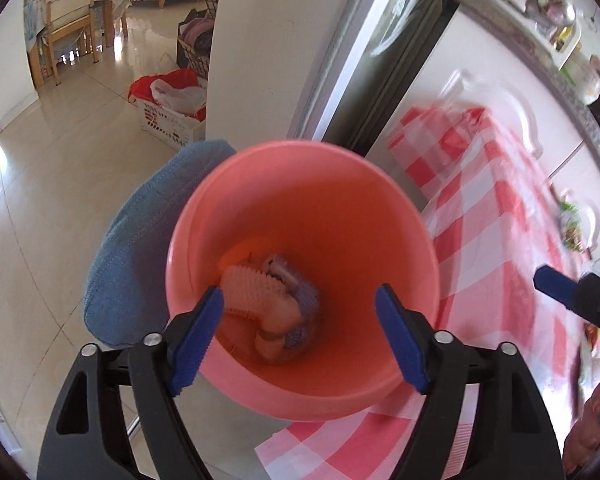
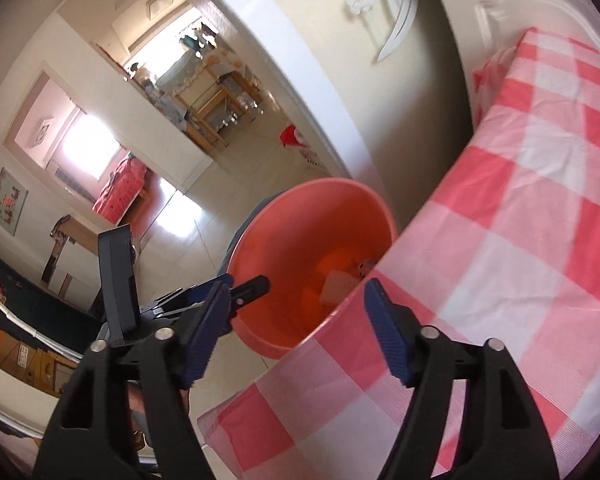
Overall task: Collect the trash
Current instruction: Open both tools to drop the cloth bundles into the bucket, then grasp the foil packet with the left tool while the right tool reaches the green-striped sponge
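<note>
A pink plastic bin [image 1: 300, 208] stands on the floor beside a table covered with a red and white checked cloth [image 1: 500, 216]. Crumpled pale and purple trash [image 1: 272, 300] lies at the bin's bottom. My left gripper [image 1: 300, 336] is open and empty, right above the bin's mouth. My right gripper [image 2: 296, 328] is open and empty, over the table's edge next to the bin [image 2: 300, 240]. The right gripper's blue fingertip [image 1: 556, 284] shows at the right of the left wrist view. The left gripper [image 2: 220, 292] shows at the bin's rim in the right wrist view.
A blue cushioned stool [image 1: 140, 248] stands left of the bin. A white basket with red and white bags [image 1: 172, 108] sits on the tiled floor by a white pillar [image 1: 260, 40]. A fridge [image 1: 380, 52] and white cabinets [image 1: 500, 80] stand behind the table.
</note>
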Demonstrator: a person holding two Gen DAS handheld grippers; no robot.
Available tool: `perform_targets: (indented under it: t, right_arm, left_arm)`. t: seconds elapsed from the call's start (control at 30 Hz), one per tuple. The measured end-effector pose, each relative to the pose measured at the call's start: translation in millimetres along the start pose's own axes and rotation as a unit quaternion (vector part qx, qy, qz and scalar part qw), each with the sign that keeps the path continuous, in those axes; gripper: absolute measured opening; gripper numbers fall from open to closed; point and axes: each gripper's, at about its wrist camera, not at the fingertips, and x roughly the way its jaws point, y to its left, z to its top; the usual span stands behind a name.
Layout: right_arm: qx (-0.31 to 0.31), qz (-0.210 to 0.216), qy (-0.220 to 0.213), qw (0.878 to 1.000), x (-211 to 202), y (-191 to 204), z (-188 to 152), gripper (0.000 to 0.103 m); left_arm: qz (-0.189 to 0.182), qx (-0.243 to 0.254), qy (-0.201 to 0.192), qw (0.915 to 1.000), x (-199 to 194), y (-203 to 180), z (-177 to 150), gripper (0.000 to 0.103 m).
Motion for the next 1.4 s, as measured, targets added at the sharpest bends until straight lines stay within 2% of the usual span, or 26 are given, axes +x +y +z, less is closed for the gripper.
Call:
perform_targets:
  t: [0.1, 0.2, 0.3, 0.37, 0.5, 0.67, 0.87, 1.0, 1.2, 1.37, 1.4]
  right_arm:
    - [0.002, -0.006, -0.025, 1.0, -22.1, -3.2, -3.5, 0.08]
    - [-0.005, -0.005, -0.058, 0.998, -48.6, -4.7, -12.0, 0.081]
    - [-0.011, -0.001, -0.088, 0.996, -68.9, -6.5, -21.6, 0.086]
    - [-0.013, 0.0, -0.111, 0.994, -82.9, -7.8, -28.0, 0.092]
    - [-0.016, 0.0, -0.156, 0.988, -112.5, -16.0, -36.4, 0.097]
    - [-0.023, -0.001, -0.206, 0.978, -152.6, -30.0, -41.9, 0.099]
    - [-0.019, -0.004, -0.269, 0.963, -211.8, -52.6, -49.9, 0.099]
    - [0.017, 0.0, -0.303, 0.953, -254.9, -79.1, -57.4, 0.099]
    - [0.078, -0.027, -0.359, 0.93, -326.9, -136.0, -76.5, 0.099]
    - [0.15, -0.059, -0.362, 0.918, -354.7, -198.1, -99.7, 0.099]
    - [0.17, -0.05, -0.363, 0.915, -357.4, -213.5, -105.8, 0.099]
  left_arm:
    - [-0.008, -0.003, -0.015, 0.9999, -9.9, -2.1, 2.9, 0.079]
    - [-0.009, -0.001, -0.05, 0.9987, -24.4, -9.0, 3.9, 0.08]
    - [-0.017, 0.007, -0.085, 0.9962, -40.4, -20.4, 3.8, 0.086]
    - [-0.028, 0.014, -0.106, 0.9939, -50.4, -31.6, 3.1, 0.088]
    - [-0.059, 0.032, -0.12, 0.9904, -62.9, -56.0, 2.9, 0.09]
    - [-0.071, 0.07, -0.113, 0.9885, -74.9, -93.5, 0.1, 0.091]
    - [-0.075, 0.111, -0.075, 0.9881, -74.1, -136.5, -5.1, 0.091]
    - [-0.08, 0.137, -0.054, 0.9858, -73.1, -167.5, -11.1, 0.091]
    - [-0.106, 0.181, -0.041, 0.9769, -73.4, -229.0, -10.3, 0.091]
    - [-0.124, 0.226, -0.037, 0.9654, -67.4, -299.8, -0.9, 0.091]
    - [-0.131, 0.236, -0.034, 0.9622, -64.7, -315.5, 1.6, 0.091]
